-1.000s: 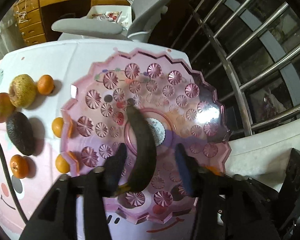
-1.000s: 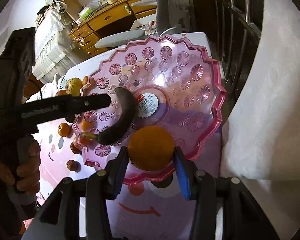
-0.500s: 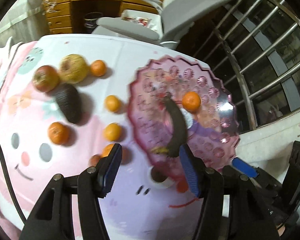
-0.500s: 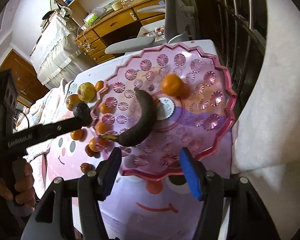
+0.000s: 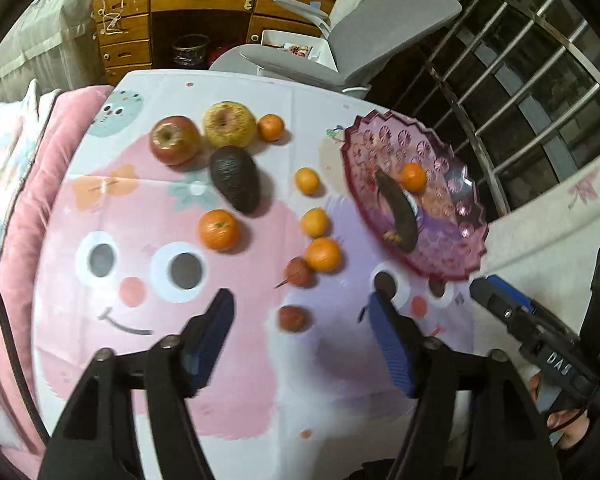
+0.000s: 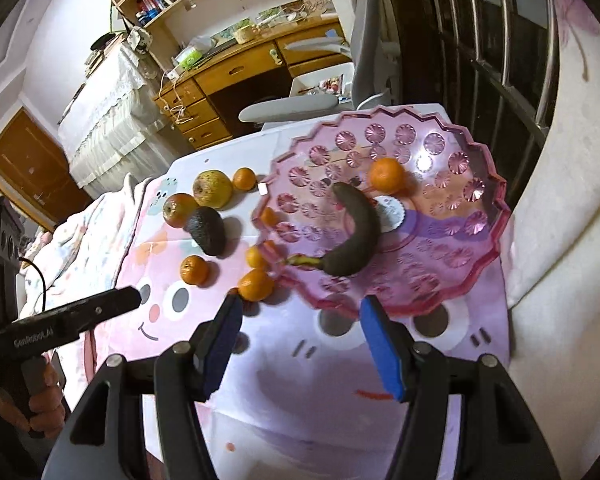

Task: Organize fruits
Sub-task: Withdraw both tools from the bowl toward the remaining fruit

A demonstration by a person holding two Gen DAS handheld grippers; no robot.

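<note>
The table (image 5: pixel 260 360) is covered by a pink and lilac cartoon-face cloth. At its right end sits a scalloped pink translucent plastic fruit tray (image 6: pixel 480 240), holding a dark, overripe curved banana (image 6: pixel 356 232) and one small orange mandarin (image 6: pixel 386 175), which lies apart from the banana.

The left gripper (image 5: pixel 300 336) hovers above the cloth; its jaws have just been opening and stand wide with nothing between them. The right gripper (image 6: pixel 300 336) hangs over the tray's near edge, jaws apart and empty, having just opened too.

Loose fruit lies left of the tray: a yellow-brown russet apple (image 5: pixel 229 124), a red apple (image 5: pixel 175 140), a dark oval avocado (image 5: pixel 235 179), several loose mandarins (image 5: pixel 218 229) and two small reddish-brown fruits (image 5: pixel 294 318). Three mandarins and one of the reddish-brown fruits line up just beside the tray's left rim.
</note>
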